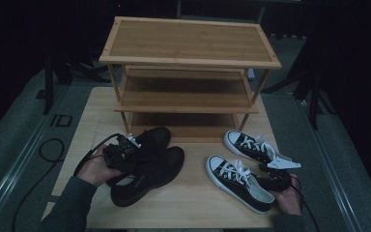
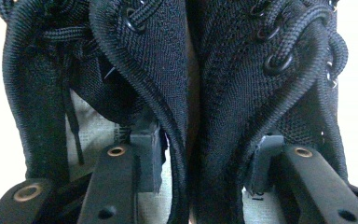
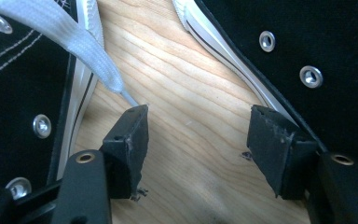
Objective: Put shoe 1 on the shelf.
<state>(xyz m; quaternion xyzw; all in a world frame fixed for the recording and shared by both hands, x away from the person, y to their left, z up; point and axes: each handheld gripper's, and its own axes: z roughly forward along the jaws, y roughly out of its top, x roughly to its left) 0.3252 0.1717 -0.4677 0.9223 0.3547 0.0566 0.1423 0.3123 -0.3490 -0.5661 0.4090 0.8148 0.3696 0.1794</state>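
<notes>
Left gripper [image 1: 121,151]: in the high view it sits at the heels of the two black mesh shoes [image 1: 149,166], at about 8 o'clock on the table [image 1: 193,203], held by the person's left hand [image 1: 94,166].
Left gripper view adds: one jaw reaches into each shoe opening, and the two inner collars [image 2: 186,116] stand bunched between the pads [image 2: 147,154]. The pads look close on the fabric, but a firm pinch cannot be told.
Black mesh shoes, look: matte woven uppers, black laces through dark round eyelets, padded rolled collars, dark soles; they lie side by side, toes towards 1 o'clock, touching along their inner sides.
Right gripper [image 1: 276,170]: in the high view it lies at about 4 o'clock on the table, between the heels of the two black canvas sneakers [image 1: 239,181], with the right hand [image 1: 287,198] behind it.
Right gripper view adds: jaws spread wide over bare wood grain, nothing between them; a flat white lace end [image 3: 93,60] runs down to the tip of the left pad [image 3: 130,140], and the right pad [image 3: 277,140] is close against a white sole edge.
Canvas sneakers, look: black canvas, white rubber soles and toe caps, white laces, silver eyelets; toes towards 11 o'clock, the far one [image 1: 249,145] just apart from the near one.
Shoe rack [image 1: 188,63]: bamboo, three shelves, at 12 o'clock behind both pairs.
</notes>
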